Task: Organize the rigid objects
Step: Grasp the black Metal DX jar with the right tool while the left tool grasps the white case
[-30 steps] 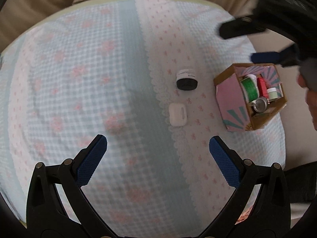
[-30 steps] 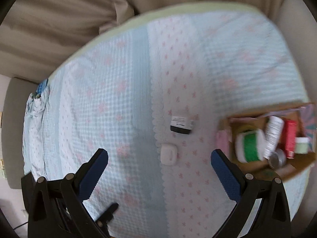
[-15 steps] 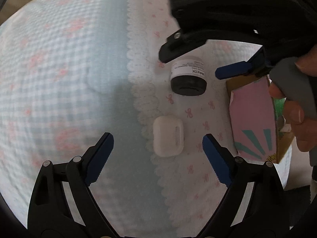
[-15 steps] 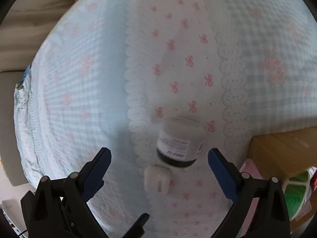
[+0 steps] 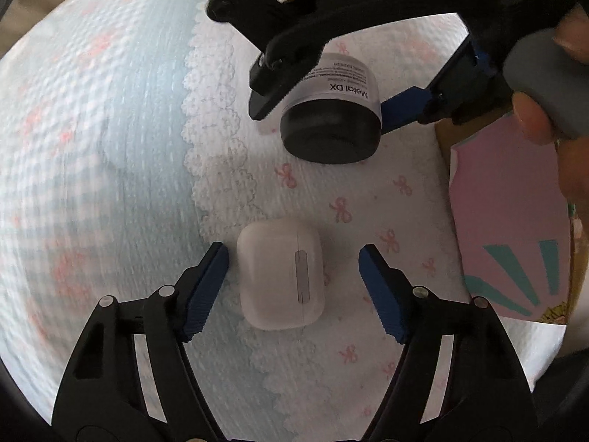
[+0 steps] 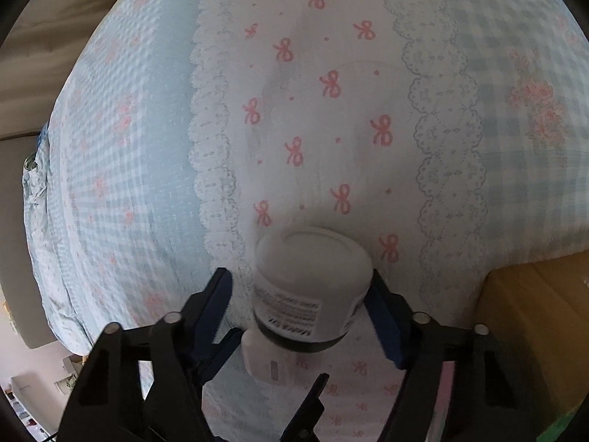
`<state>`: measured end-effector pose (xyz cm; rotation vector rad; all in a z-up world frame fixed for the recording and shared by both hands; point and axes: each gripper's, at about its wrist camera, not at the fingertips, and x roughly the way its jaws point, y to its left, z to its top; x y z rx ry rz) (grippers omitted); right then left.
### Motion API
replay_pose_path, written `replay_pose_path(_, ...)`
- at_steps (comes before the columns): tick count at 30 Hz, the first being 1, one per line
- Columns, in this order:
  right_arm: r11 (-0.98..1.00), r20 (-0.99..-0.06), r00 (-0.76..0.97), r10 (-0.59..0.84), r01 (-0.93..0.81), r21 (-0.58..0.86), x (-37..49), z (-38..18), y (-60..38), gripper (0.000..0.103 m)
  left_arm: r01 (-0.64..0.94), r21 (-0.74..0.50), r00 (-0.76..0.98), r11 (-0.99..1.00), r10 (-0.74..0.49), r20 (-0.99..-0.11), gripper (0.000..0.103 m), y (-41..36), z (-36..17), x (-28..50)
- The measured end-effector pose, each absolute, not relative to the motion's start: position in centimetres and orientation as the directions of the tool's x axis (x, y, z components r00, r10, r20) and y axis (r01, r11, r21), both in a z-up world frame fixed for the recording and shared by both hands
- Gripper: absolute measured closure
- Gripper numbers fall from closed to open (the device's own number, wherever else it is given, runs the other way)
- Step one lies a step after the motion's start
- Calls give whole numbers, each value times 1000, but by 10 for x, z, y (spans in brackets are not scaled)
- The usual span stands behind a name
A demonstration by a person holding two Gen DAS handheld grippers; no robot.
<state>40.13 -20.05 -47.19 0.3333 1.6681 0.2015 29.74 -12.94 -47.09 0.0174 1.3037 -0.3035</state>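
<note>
A white earbud case (image 5: 281, 278) lies on the patterned bedspread (image 5: 110, 147) between the fingers of my left gripper (image 5: 294, 287); the jaws are open, the left pad close beside it. A white jar with a black lid (image 5: 331, 118) lies on its side just beyond, and my right gripper (image 5: 324, 92) straddles it. In the right wrist view the jar (image 6: 313, 294) sits between the fingers of my right gripper (image 6: 302, 313); the right pad touches it, the left pad stands a little off. The earbud case (image 6: 265, 361) peeks out beneath the jar.
A cardboard box with a pink and teal flap (image 5: 511, 228) stands at the right, close to both grippers; its brown wall shows in the right wrist view (image 6: 533, 324). The bedspread (image 6: 331, 92) stretches away to the left and far side.
Both grippers have dropped close to the bed. The left now brackets the earbud case and has narrowed. The right now brackets the jar and has narrowed around it.
</note>
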Motion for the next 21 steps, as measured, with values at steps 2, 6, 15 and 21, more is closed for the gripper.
replay_pose_path(2,940,-937,-97,334,108,324,404,-474,-205,45,235,-132,233,963,-187,-954,44,-133,-473,297)
replay_pose_path(6,941,-940,-85,329,112,319,406,-476,-211,49,225,-144,228,964,-195,-954,61,-130,-473,296)
replay_pose_path(15,944,-946,-46,319,106,313,396,-473,-208,50,221,-193,229,956,-243,-943,62,-104,-461,296)
replay_pose_path(21,940,-944,-2,329,94,328,389,-460,-203,50,165,-236,265,958,-274,-925,62,-75,-441,297)
